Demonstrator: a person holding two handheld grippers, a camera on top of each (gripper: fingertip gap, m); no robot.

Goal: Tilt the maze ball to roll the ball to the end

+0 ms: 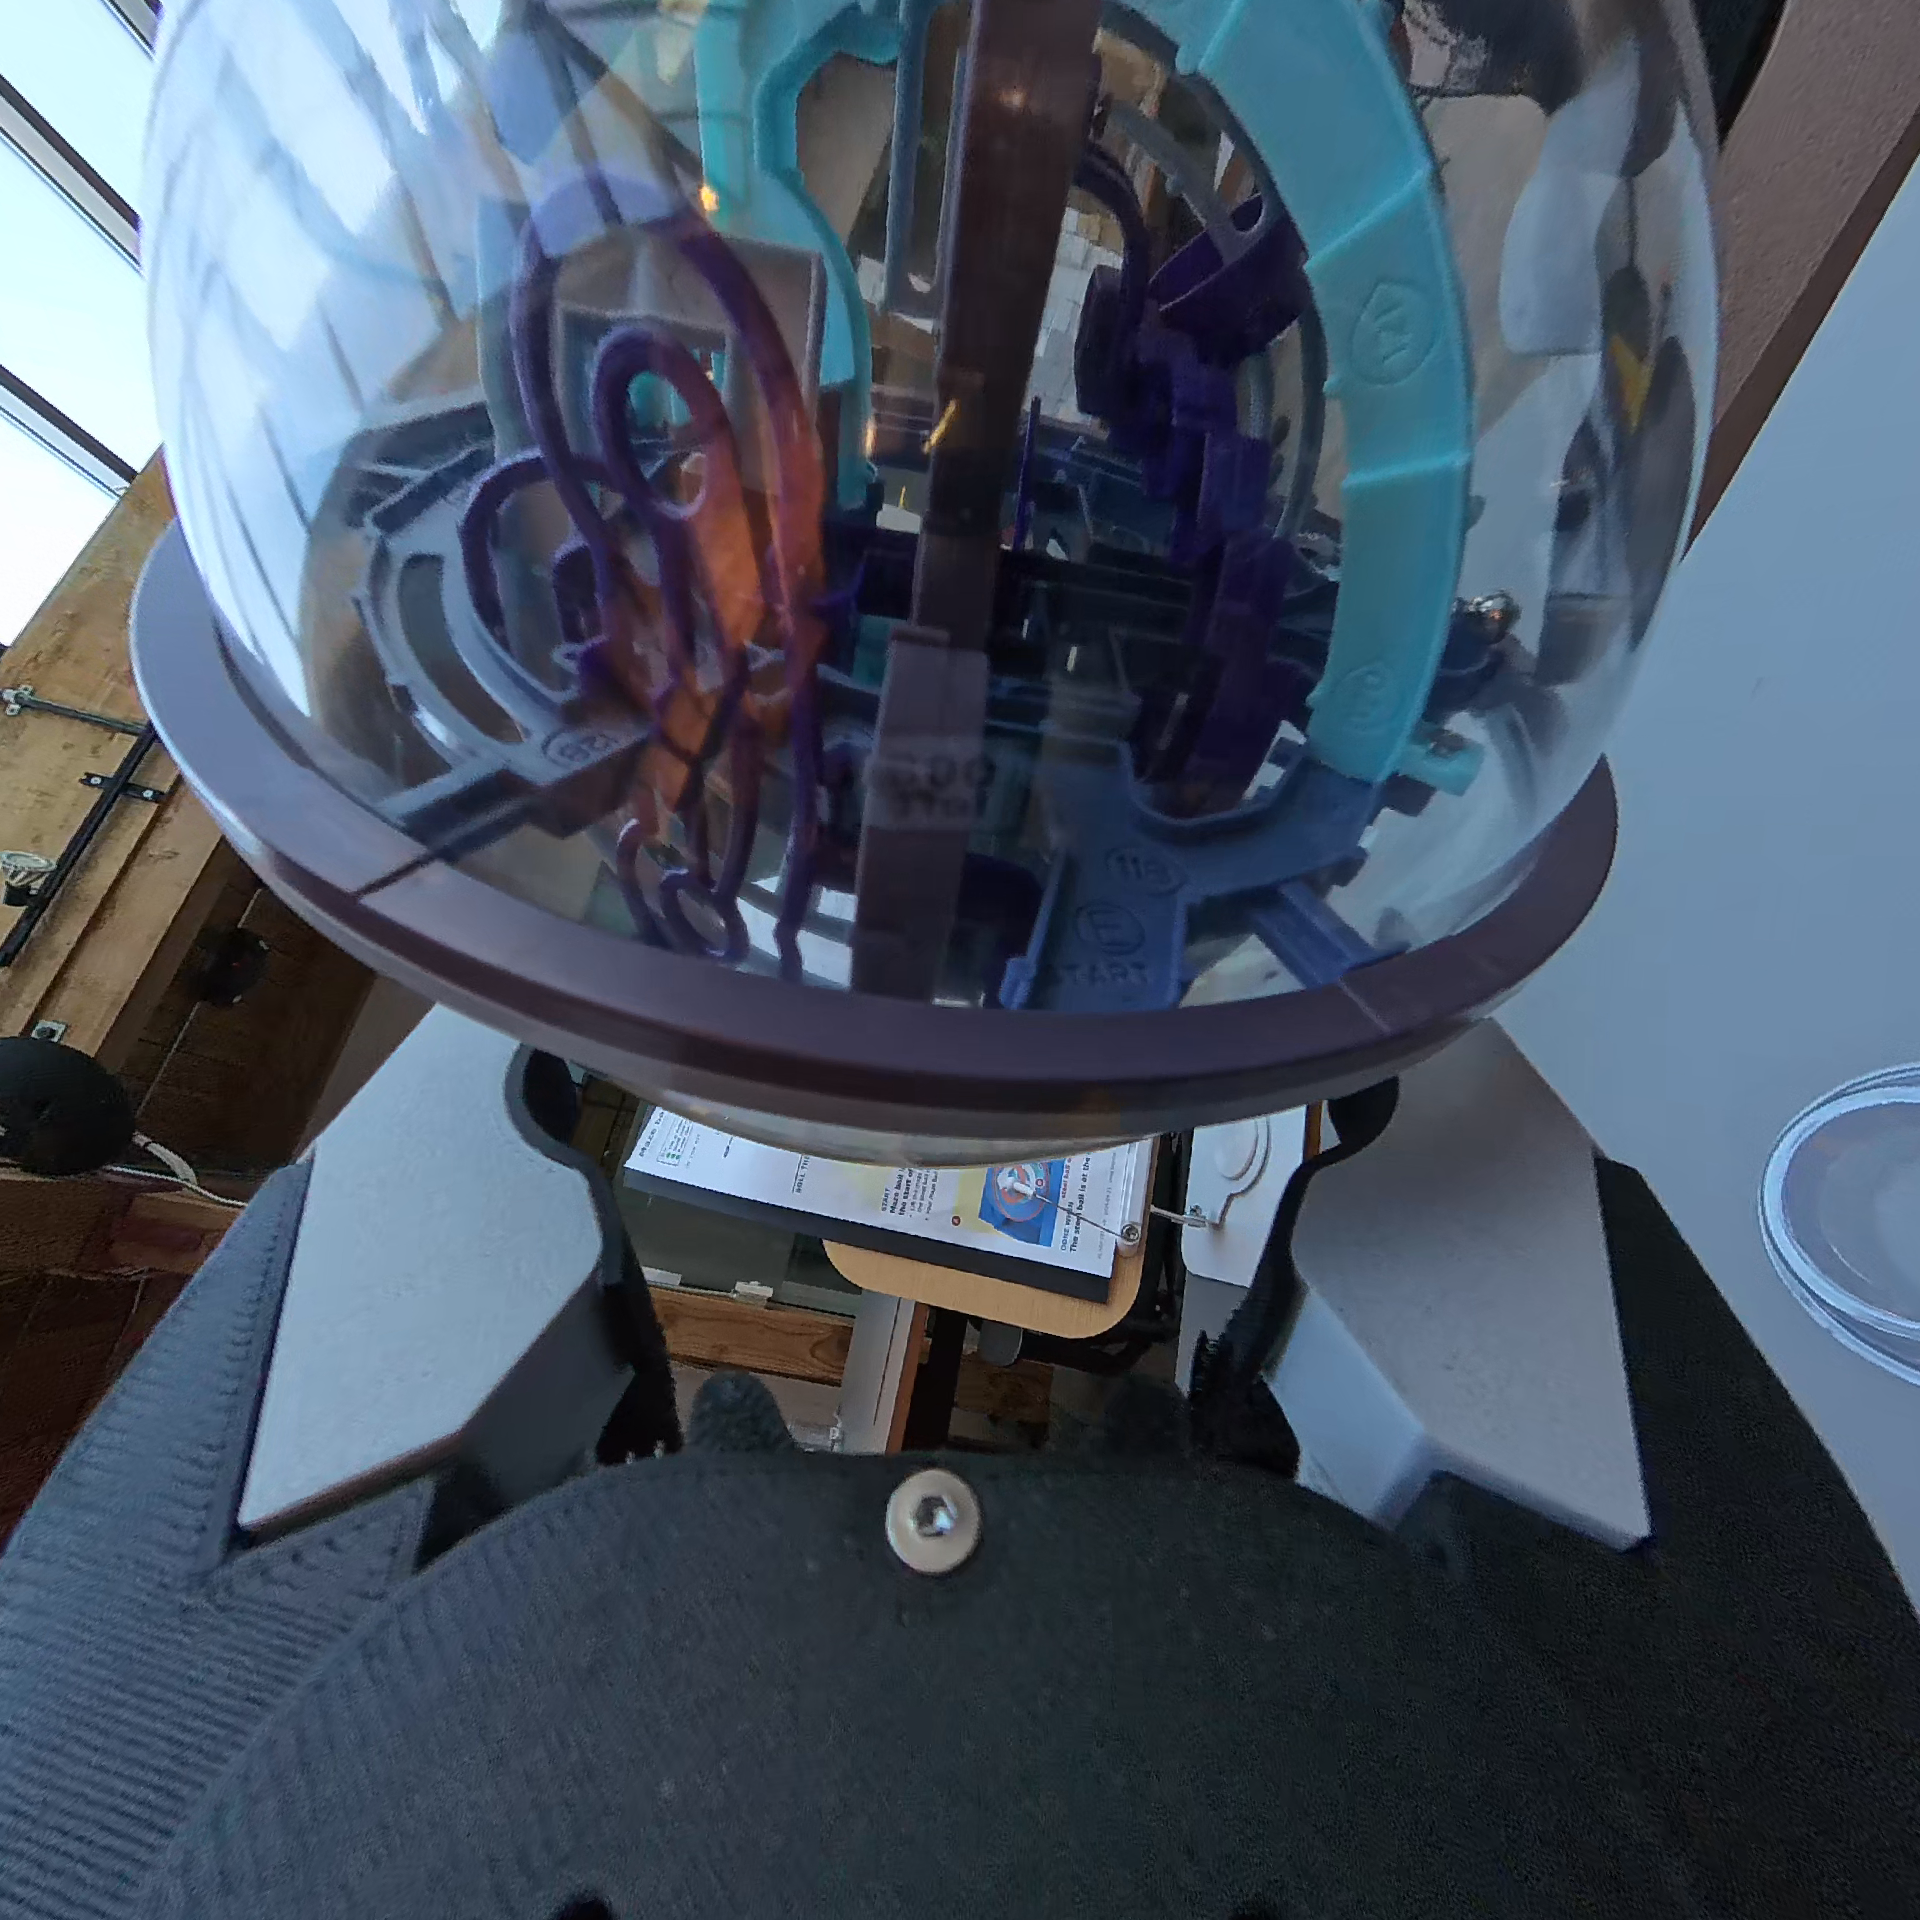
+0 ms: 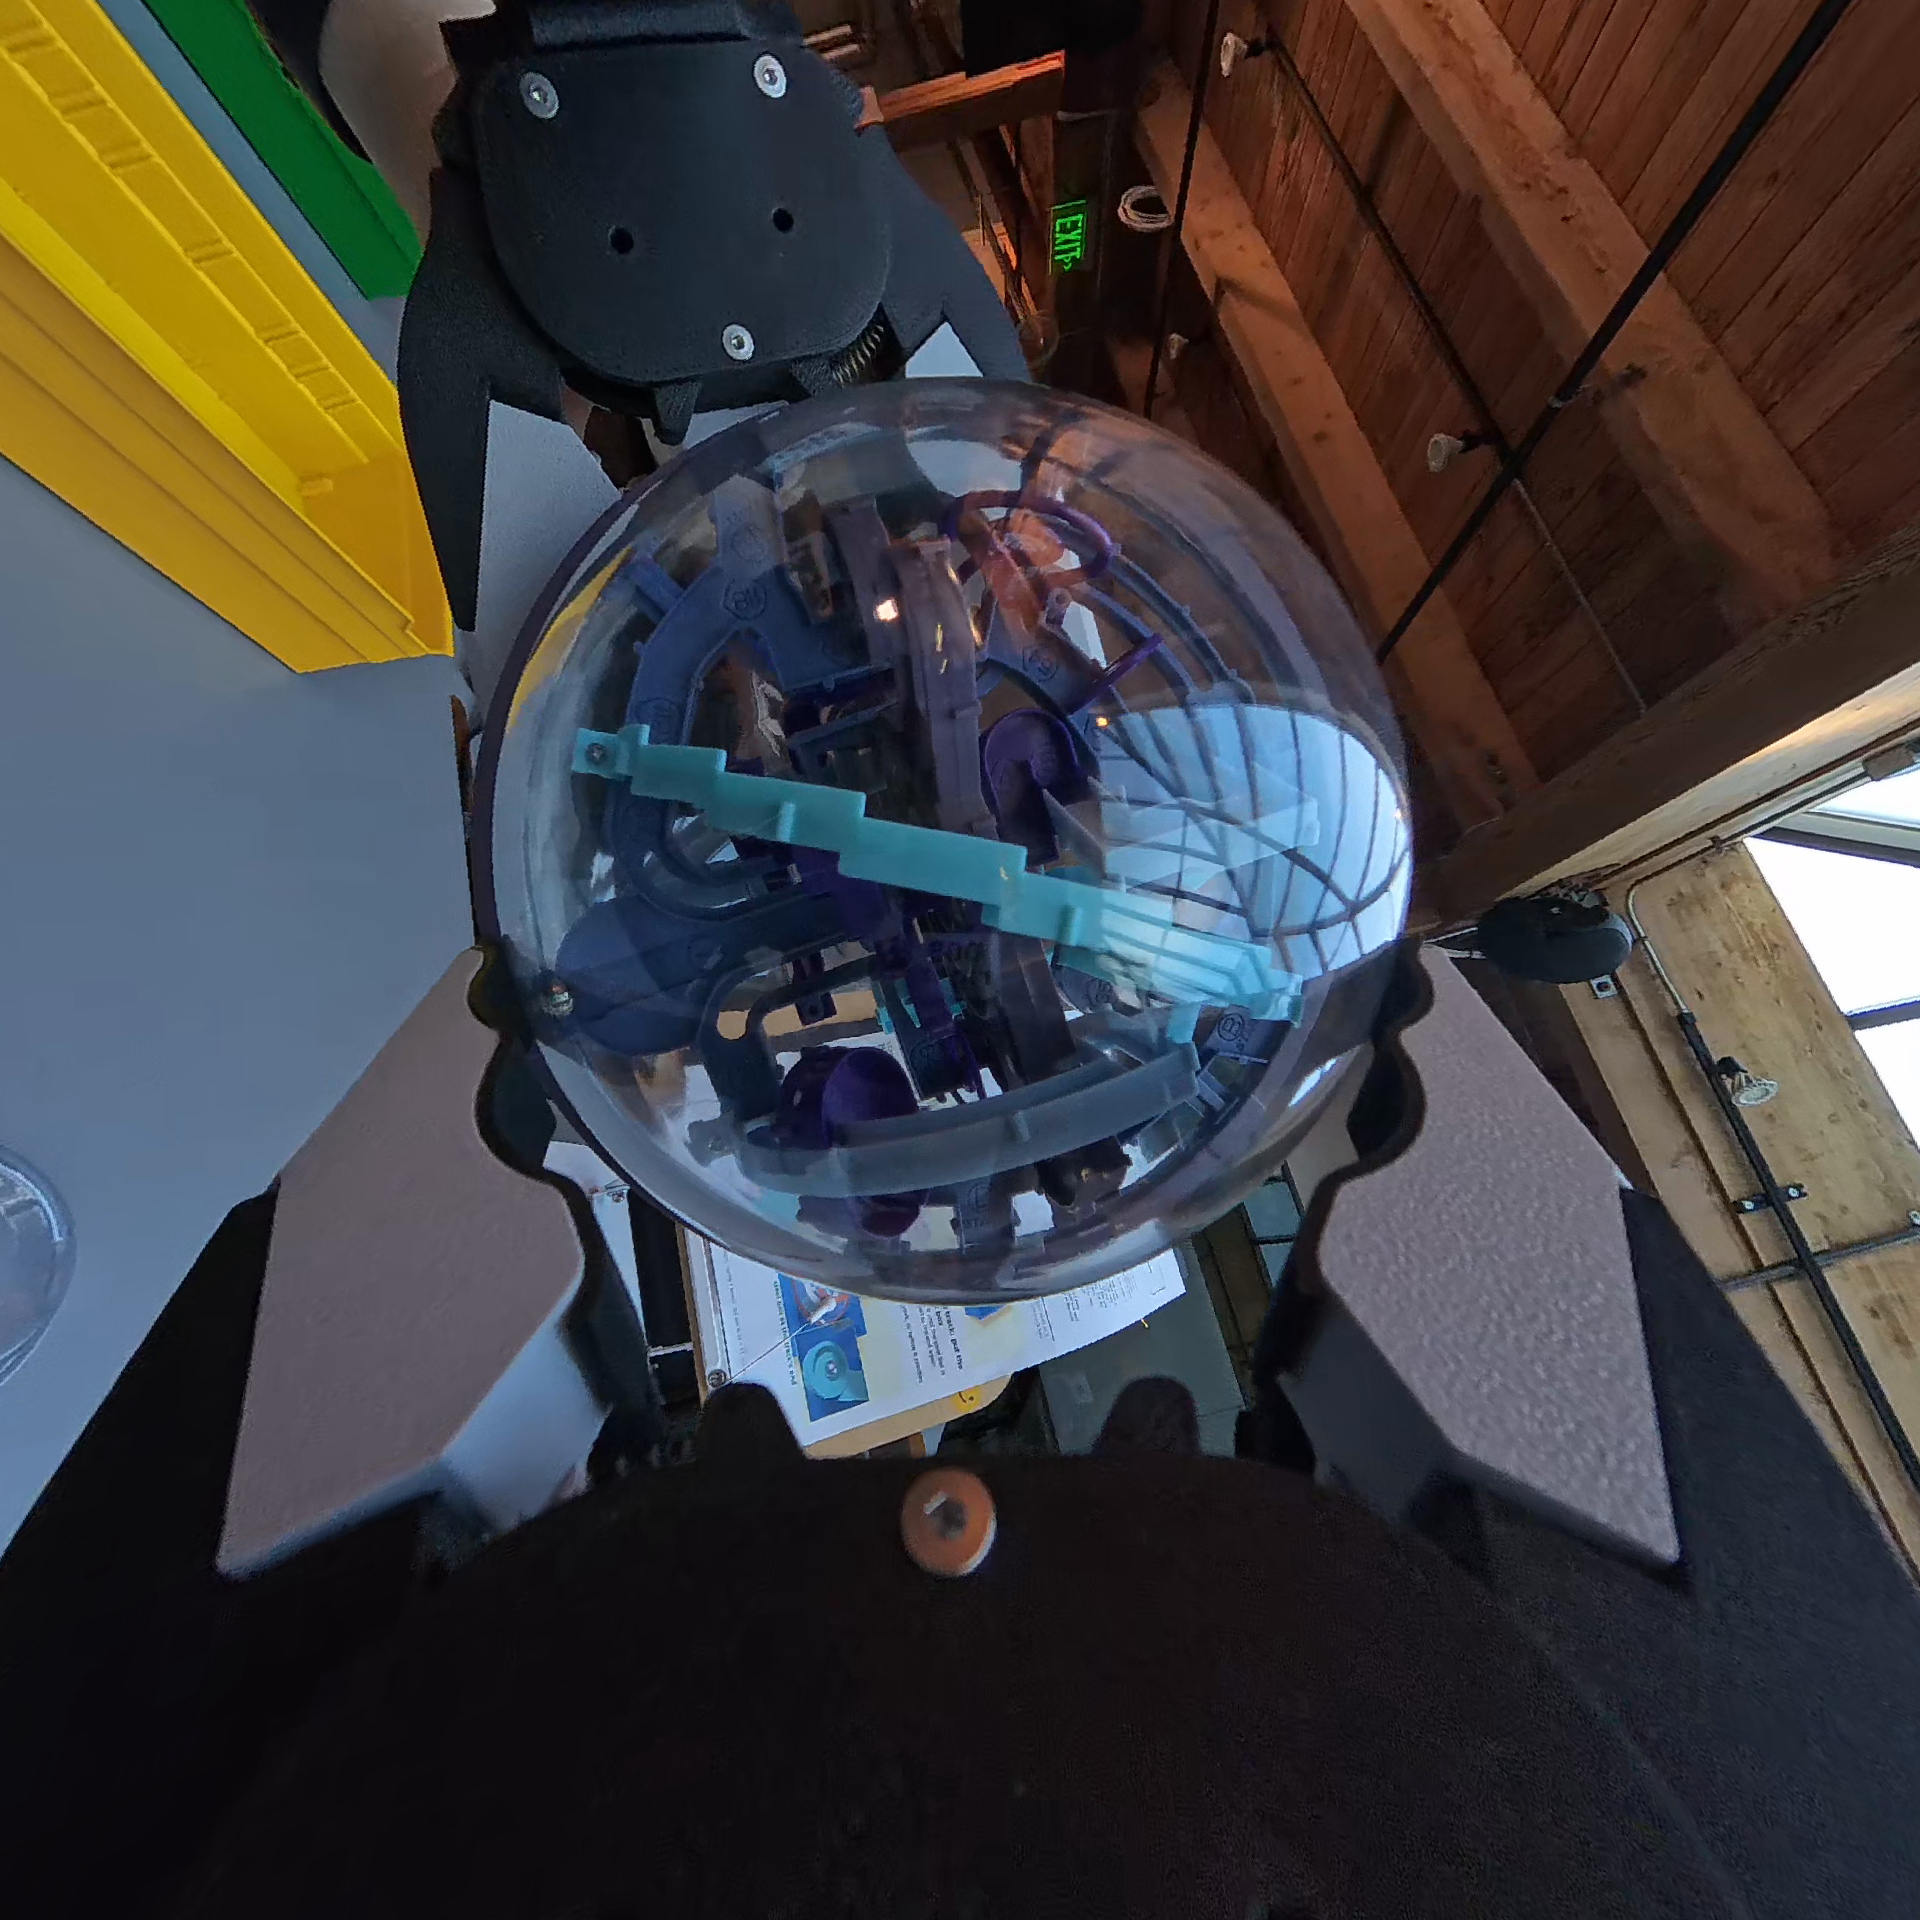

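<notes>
The maze ball (image 1: pixel 831 520) is a clear sphere with purple, blue and teal tracks inside and a dark purple ring around its middle. It is held up in the air between both grippers. My left gripper (image 1: pixel 951 1101) is shut on it, with its fingers against the sphere just under the ring. My right gripper (image 2: pixel 945 987) is shut on the maze ball (image 2: pixel 935 852) from the opposite side. The left gripper's black body (image 2: pixel 675 208) shows beyond the sphere in the right wrist view. A small shiny bead (image 2: pixel 558 1000) sits by the shell near my right gripper's left finger.
A white table (image 2: pixel 156 831) carries a yellow bin (image 2: pixel 187 364) and a green bin (image 2: pixel 281 135). A clear round dish (image 1: pixel 1860 1205) lies on the table. A printed sheet on a clipboard (image 1: pixel 935 1195) stands behind the ball. Wooden beams (image 2: pixel 1558 312) are overhead.
</notes>
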